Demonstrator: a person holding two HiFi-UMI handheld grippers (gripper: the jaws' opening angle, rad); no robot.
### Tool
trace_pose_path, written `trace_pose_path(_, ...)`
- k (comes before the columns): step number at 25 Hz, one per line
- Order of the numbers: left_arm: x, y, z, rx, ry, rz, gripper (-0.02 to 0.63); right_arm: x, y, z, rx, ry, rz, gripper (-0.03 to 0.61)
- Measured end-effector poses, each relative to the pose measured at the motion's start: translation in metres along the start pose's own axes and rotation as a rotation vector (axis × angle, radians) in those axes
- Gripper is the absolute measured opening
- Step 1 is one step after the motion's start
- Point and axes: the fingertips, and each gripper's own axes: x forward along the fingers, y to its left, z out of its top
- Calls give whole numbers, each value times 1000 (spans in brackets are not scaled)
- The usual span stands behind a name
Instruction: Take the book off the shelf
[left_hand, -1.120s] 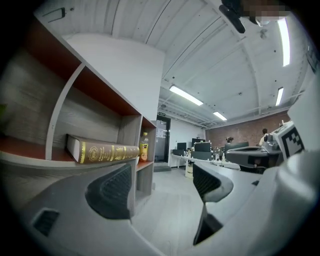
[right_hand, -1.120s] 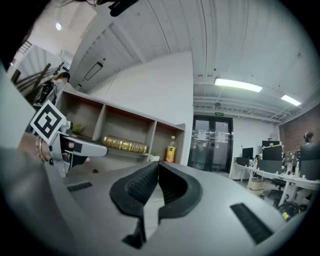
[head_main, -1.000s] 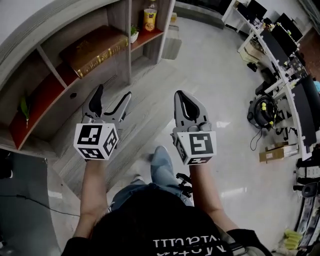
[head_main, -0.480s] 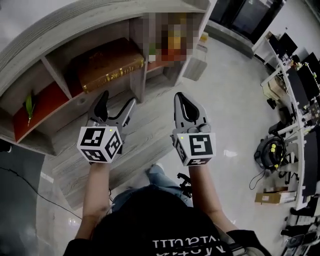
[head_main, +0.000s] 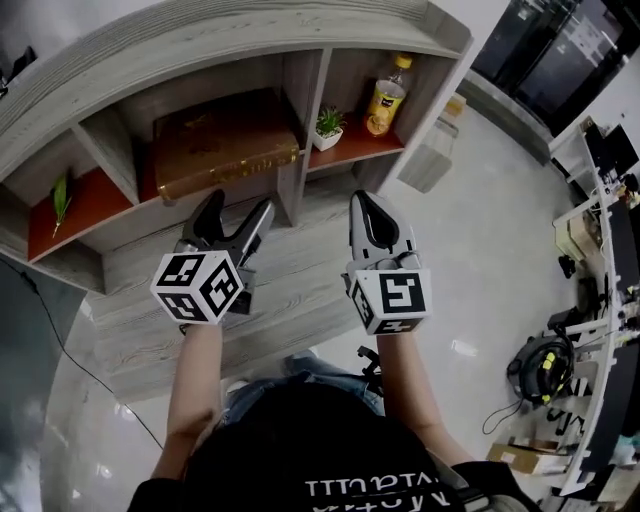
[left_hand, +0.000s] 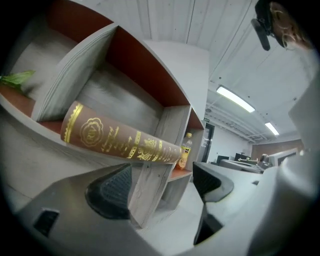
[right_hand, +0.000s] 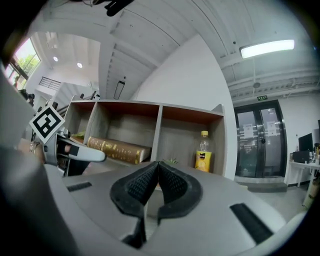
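Brown book (head_main: 225, 140) lies on the shelf (head_main: 250, 35). Near it the left gripper (head_main: 236, 207) gapes empty; the right gripper (head_main: 365, 200) has its jaws pressed together.

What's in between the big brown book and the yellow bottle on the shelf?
A grey wooden divider and a little potted plant sit between the book and the bottle. The head view shows it best.

In the left gripper view, the bottle (left_hand: 187, 146) is being partly covered by the far end of the book (left_hand: 120, 142), whose gold lettering is being blurred past reading. In the right gripper view, the small plant (right_hand: 171, 161) is being mostly hidden behind the right gripper (right_hand: 158, 171), and the book's left end is being masked by the left gripper (right_hand: 82, 155).
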Motion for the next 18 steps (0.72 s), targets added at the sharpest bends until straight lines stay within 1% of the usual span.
trace_pose_path(3, 8, 6, -2, -74, -9, 43, 387, 12, -8, -5, 6, -2, 44, 15)
trace_pose_path(6, 14, 13, -1, -211, -44, 65, 387, 23, -16, -10, 13, -2, 79, 15)
trace_pose_path(9, 19, 15, 3, -331, -86, 64, 388, 32, -22, -13, 19, -8, 108, 15)
trace_pose_path(12, 22, 17, 9, -411, -128, 68, 401, 38, -26, -14, 25, -15, 132, 15)
trace_pose_path(15, 25, 17, 12, -514, -161, 44, 407, 43, -28, -17, 31, -18, 151, 15)
trace_pose_path(18, 27, 20, 18, -589, -198, 38, 411, 47, -29, -19, 39, -22, 167, 15)
